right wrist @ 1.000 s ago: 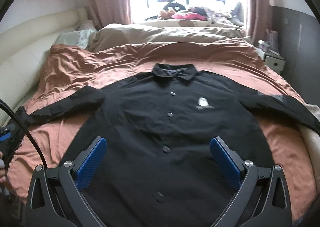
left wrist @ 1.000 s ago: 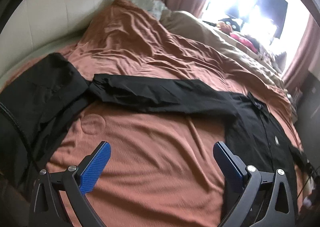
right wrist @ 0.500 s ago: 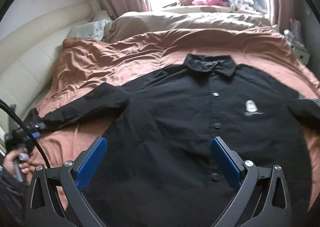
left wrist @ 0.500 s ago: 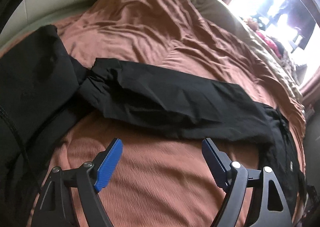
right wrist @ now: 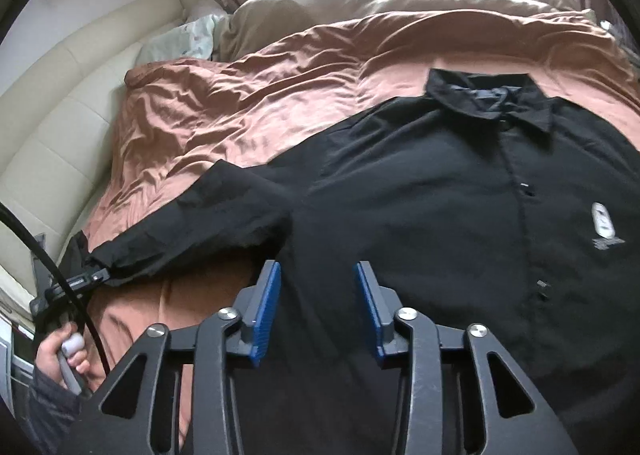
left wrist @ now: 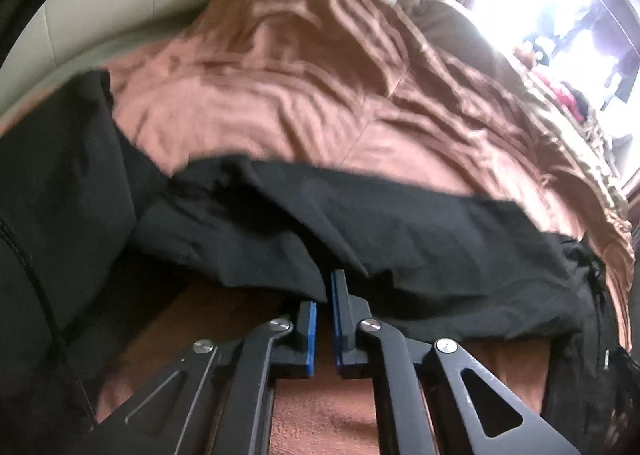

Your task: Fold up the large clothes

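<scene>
Left gripper [left wrist: 325, 297]: clamped on the hem of the shirt sleeve [left wrist: 360, 227].
Right gripper [right wrist: 316, 295]: jaws closing, half-wide, over the black shirt [right wrist: 440, 195]; no grip evident.
Surface: brown bedspread [right wrist: 248, 103].

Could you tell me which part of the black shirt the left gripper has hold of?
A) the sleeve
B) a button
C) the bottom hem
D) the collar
A: the left gripper is shut on the lower edge of the sleeve, far from the collar.
</scene>
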A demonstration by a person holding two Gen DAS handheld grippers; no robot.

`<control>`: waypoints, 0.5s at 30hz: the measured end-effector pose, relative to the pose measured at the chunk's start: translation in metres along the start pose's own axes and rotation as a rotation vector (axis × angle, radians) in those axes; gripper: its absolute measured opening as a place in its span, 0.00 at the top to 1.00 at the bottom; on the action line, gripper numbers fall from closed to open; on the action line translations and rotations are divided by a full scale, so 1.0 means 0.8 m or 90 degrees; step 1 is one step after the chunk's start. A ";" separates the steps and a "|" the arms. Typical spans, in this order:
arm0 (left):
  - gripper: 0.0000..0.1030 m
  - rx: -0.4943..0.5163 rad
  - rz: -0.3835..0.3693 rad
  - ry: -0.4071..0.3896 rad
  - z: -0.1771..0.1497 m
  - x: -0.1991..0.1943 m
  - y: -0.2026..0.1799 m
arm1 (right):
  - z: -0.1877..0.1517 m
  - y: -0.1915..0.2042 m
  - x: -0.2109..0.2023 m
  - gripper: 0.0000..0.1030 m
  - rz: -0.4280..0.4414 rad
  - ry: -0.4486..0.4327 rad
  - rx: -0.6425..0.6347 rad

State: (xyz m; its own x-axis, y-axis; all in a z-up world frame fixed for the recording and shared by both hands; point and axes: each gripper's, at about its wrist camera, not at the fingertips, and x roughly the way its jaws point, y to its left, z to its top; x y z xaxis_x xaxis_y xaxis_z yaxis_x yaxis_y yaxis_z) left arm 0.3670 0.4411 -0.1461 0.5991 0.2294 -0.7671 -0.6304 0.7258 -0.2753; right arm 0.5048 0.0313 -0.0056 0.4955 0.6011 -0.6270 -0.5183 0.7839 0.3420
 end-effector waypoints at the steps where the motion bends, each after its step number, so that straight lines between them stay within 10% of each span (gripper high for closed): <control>1: 0.95 0.005 -0.007 -0.016 0.005 -0.011 -0.001 | 0.007 0.002 0.009 0.68 0.002 0.005 0.002; 15: 0.97 0.075 -0.103 -0.129 0.071 -0.106 -0.071 | 0.062 0.007 0.171 0.79 -0.003 0.117 0.074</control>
State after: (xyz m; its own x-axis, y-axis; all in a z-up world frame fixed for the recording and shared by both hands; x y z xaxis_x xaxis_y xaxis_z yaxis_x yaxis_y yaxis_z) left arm 0.3801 0.4170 -0.0325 0.7811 0.2204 -0.5842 -0.4637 0.8313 -0.3063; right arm 0.6042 0.1258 -0.0548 0.3564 0.5671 -0.7425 -0.4271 0.8057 0.4104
